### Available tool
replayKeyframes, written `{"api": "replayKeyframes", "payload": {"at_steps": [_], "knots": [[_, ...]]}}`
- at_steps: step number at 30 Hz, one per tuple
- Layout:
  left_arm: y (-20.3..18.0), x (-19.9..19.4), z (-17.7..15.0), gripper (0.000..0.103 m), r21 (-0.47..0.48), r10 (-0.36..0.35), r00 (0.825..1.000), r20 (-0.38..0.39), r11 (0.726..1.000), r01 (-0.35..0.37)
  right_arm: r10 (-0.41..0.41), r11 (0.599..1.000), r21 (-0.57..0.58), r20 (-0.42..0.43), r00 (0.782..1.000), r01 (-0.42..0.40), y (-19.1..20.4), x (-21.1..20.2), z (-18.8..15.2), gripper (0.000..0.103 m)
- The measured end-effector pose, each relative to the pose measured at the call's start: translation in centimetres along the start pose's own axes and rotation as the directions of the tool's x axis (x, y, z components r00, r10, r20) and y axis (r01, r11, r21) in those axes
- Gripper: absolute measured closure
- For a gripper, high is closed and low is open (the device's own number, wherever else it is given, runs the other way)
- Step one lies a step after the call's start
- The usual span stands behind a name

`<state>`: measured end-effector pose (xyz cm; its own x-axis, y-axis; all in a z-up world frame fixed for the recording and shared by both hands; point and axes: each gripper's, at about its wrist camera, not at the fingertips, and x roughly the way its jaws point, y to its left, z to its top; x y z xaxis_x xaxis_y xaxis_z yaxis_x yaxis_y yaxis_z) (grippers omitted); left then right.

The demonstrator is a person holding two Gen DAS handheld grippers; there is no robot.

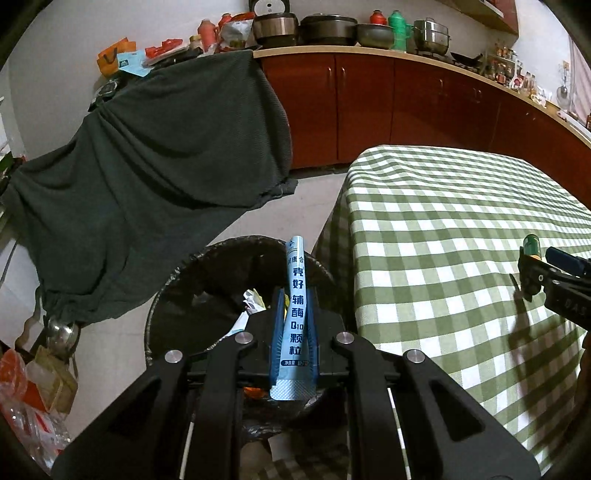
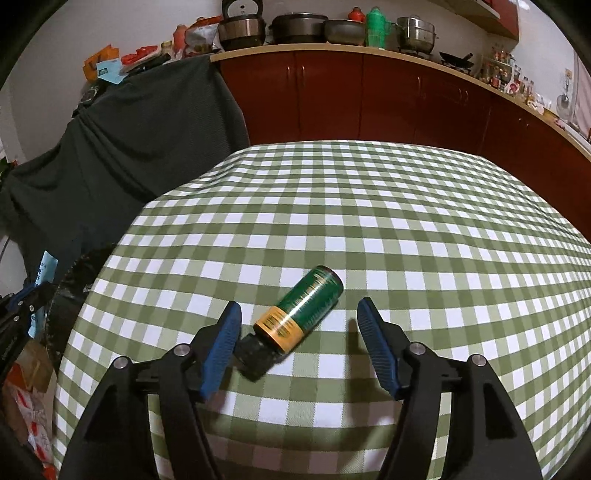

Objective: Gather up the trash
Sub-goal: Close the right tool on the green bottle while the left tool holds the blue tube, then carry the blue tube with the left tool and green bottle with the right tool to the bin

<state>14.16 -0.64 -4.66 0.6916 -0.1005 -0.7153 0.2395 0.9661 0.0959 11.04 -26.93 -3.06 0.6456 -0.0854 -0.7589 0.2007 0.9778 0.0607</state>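
Observation:
My left gripper [image 1: 294,306] is shut on a light blue sachet [image 1: 296,273] printed with dark characters. It holds the sachet upright over a bin lined with a black bag [image 1: 173,280], which has scraps inside. On the green checked table [image 2: 369,203] lies a green bottle [image 2: 314,295] with a yellow band and black cap. It rests between the blue pads of my right gripper [image 2: 299,304], which is open. The left pad is close to the cap and the right pad stands clear. The bin rim [image 2: 70,273] sits just past the table's left edge.
A dark green cloth [image 1: 147,166] drapes over furniture behind the bin. Red-brown cabinets [image 1: 369,103] run along the back under a counter with several pots [image 1: 325,27]. Boxes and wrappers [image 1: 33,387] are piled on the floor at lower left.

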Motion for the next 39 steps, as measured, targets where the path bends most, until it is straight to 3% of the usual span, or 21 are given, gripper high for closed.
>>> {"api": "replayKeyframes", "payload": {"at_steps": [4, 12, 22, 39], "knots": [[-0.3, 0.3, 0.0, 0.091, -0.001, -0.014, 1.0, -0.001, 1.0, 0.014, -0.016, 1.0, -0.004, 0.003, 1.0, 0.016, -0.5, -0.3, -0.2, 0.04], [-1.2, 0.4, -0.1, 0.091, -0.005, -0.022, 1.0, -0.001, 1.0, 0.022, -0.004, 1.0, 0.01, -0.014, 1.0, 0.005, -1.8, -0.4, -0.8, 0.053], [-2.3, 0.3, 0.0, 0.091, 0.002, -0.027, 1.0, -0.001, 1.0, 0.027, 0.026, 1.0, 0.005, -0.021, 0.999, -0.026, -2.2, -0.5, -1.1, 0.078], [-2.1, -0.9, -0.4, 0.091, -0.006, 0.004, 1.0, 0.023, 1.0, -0.004, 0.075, 0.997, -0.012, 0.001, 0.997, -0.075, -1.3, -1.5, -1.6, 0.079]]}}
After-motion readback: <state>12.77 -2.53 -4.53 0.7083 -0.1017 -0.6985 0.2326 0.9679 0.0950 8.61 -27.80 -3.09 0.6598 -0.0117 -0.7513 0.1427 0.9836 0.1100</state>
